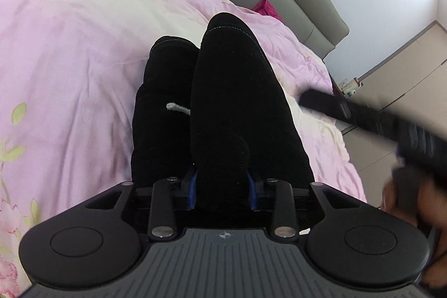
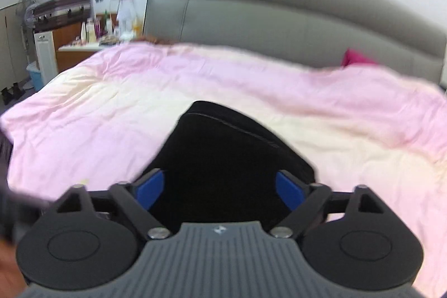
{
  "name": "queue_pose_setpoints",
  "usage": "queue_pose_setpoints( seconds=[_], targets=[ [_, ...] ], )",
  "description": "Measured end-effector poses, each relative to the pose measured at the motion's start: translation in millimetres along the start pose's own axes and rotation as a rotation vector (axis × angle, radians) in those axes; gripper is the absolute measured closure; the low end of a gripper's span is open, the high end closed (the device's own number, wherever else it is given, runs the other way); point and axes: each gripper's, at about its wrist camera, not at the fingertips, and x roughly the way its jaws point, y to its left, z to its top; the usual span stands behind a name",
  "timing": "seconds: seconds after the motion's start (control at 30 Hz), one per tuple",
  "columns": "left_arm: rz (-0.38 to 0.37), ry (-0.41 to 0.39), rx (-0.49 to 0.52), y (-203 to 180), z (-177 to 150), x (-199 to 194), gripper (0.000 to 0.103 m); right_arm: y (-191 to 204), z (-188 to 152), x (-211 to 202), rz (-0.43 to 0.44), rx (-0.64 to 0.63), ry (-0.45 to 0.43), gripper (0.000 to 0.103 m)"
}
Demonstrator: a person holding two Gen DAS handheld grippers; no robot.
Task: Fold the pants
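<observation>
Black fleecy pants (image 1: 223, 102), grey drawstring (image 1: 178, 108) showing, on pink duvet (image 1: 69, 32). No readable writing. Left gripper (image 1: 222, 193) clamps bunched fabric; right gripper (image 2: 219, 190) spread wide, holding nothing.

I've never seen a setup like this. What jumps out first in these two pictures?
The black pants stand out most, a dark shape lying on the pale pink quilt that covers the bed. The left gripper has its blue-padded fingers closed around a bunch of that fabric, while the right gripper has its jaws spread wide over the cloth. Behind the bed rises a grey padded headboard.
</observation>
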Motion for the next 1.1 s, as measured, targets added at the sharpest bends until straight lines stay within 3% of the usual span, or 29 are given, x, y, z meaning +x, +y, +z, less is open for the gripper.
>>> queue_pose_setpoints(
  seconds=[0.1, 0.23, 0.3, 0.4, 0.47, 0.5, 0.57, 0.67, 0.77, 0.87, 1.03, 1.1],
  targets=[
    [-0.030, -0.010, -0.030, 6.2, -1.0, 0.0, 0.065, 15.6, 49.2, 36.8, 0.004, 0.049, 0.107, 0.016],
    [-0.056, -0.018, -0.047, 10.7, 0.1, 0.5, 0.065, 45.7, 92.0, 95.4, -0.126, 0.007, 0.264, 0.019],
    [-0.068, -0.020, -0.064, 13.9, 0.2, 1.5, 0.065, 52.8, 101.0, 120.7, -0.230, -0.003, 0.344, 0.022],
    [-0.091, -0.026, -0.107, 20.8, 0.3, 0.2, 0.065, 69.7, 102.4, 153.8, -0.311, -0.033, 0.435, 0.026],
    [-0.105, -0.031, -0.134, 25.1, 0.3, -0.1, 0.065, 81.1, 93.1, 168.6, -0.379, -0.136, 0.472, 0.034],
    [-0.108, -0.035, -0.143, 27.0, 0.8, -0.6, 0.065, 84.7, 89.2, 173.3, -0.382, -0.177, 0.478, 0.047],
    [-0.131, -0.040, -0.151, 30.4, 3.3, -4.4, 0.066, 86.9, 84.6, 172.0, -0.349, -0.199, 0.468, 0.060],
    [-0.171, -0.057, -0.140, 26.4, 6.6, -15.3, 0.067, 87.2, 90.4, 156.6, -0.326, -0.172, 0.423, 0.070],
    [-0.188, -0.076, -0.123, 20.0, 5.9, -31.1, 0.068, 81.3, 104.1, 138.3, -0.281, -0.103, 0.389, 0.072],
    [-0.188, -0.089, -0.167, 25.9, 3.9, -43.6, 0.068, 85.5, 112.9, 128.2, -0.238, -0.060, 0.367, 0.072],
    [-0.140, -0.048, -0.263, 48.5, 3.0, -42.9, 0.068, 124.1, 104.3, 141.3, -0.233, -0.144, 0.362, 0.072],
    [-0.114, -0.004, -0.258, 56.4, 0.3, -29.9, 0.068, 136.7, 93.6, 157.1, -0.248, -0.189, 0.382, 0.071]
  ],
)
